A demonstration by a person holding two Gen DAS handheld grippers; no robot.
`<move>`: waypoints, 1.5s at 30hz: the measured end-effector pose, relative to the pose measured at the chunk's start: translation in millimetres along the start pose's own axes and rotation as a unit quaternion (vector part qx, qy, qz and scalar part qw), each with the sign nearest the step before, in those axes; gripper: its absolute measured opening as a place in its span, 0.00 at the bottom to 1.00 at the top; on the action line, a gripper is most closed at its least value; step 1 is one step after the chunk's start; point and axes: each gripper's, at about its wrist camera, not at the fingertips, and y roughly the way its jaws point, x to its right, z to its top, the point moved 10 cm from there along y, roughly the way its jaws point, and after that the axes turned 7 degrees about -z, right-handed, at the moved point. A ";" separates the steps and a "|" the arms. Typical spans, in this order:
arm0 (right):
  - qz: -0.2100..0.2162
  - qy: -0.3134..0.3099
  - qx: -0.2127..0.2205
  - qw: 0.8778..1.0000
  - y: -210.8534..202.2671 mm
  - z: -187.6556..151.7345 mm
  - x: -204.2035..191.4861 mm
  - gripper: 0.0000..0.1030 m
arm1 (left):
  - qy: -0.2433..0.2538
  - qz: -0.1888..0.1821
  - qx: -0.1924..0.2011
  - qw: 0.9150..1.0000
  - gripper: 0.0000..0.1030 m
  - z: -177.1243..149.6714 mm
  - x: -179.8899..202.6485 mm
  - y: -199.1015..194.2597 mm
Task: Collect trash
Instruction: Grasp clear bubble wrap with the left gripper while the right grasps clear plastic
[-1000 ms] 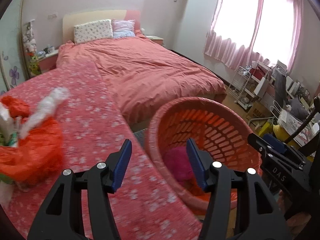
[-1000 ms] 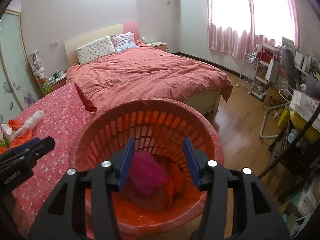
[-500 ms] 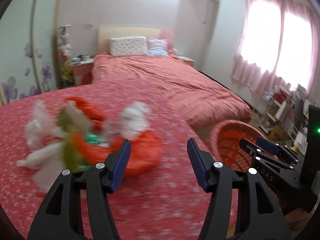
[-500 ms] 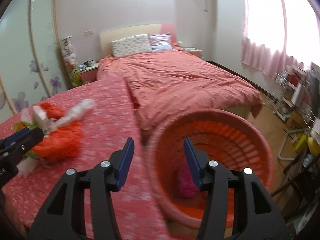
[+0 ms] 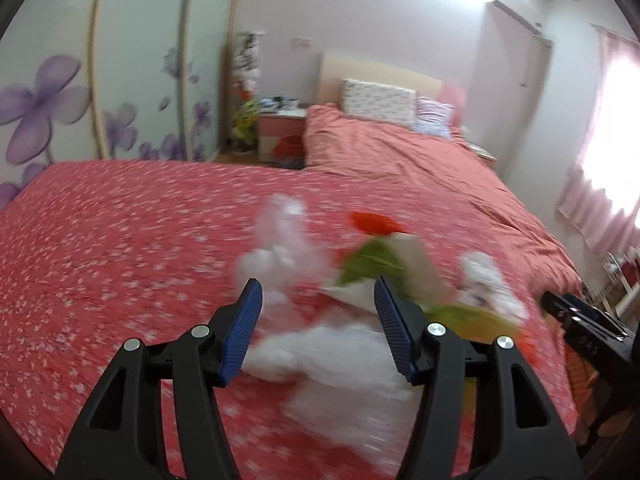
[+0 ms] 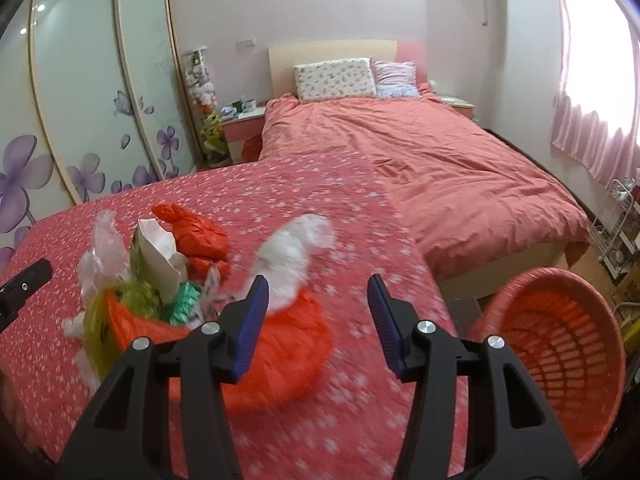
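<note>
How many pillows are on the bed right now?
2. A floral pillow leans on the headboard, and a striped pillow sits touching it on the window side. Others could be hidden behind them.

A bed [image 6: 420,152] with a salmon cover and two pillows [image 6: 336,78] stands against the pale back wall. A nightstand [image 6: 242,128] sits at its left, beside wardrobe doors [image 6: 92,100] painted with purple flowers. Pink curtains [image 6: 596,80] glow with daylight at right.
</note>
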 end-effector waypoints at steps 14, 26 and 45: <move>0.002 -0.015 -0.074 0.997 87.6 11.8 -30.3 0.50 | -0.035 0.005 -0.042 0.998 0.65 -1.9 -65.4 58.4; 0.008 -0.042 -0.062 0.997 101.0 -3.2 -42.0 0.32 | -0.019 -0.003 -0.068 0.997 0.50 -17.3 -55.4 83.8; 0.011 -0.006 -0.007 1.000 68.3 13.5 -16.4 0.30 | -0.020 -0.012 -0.062 0.998 0.32 -6.8 -50.5 85.4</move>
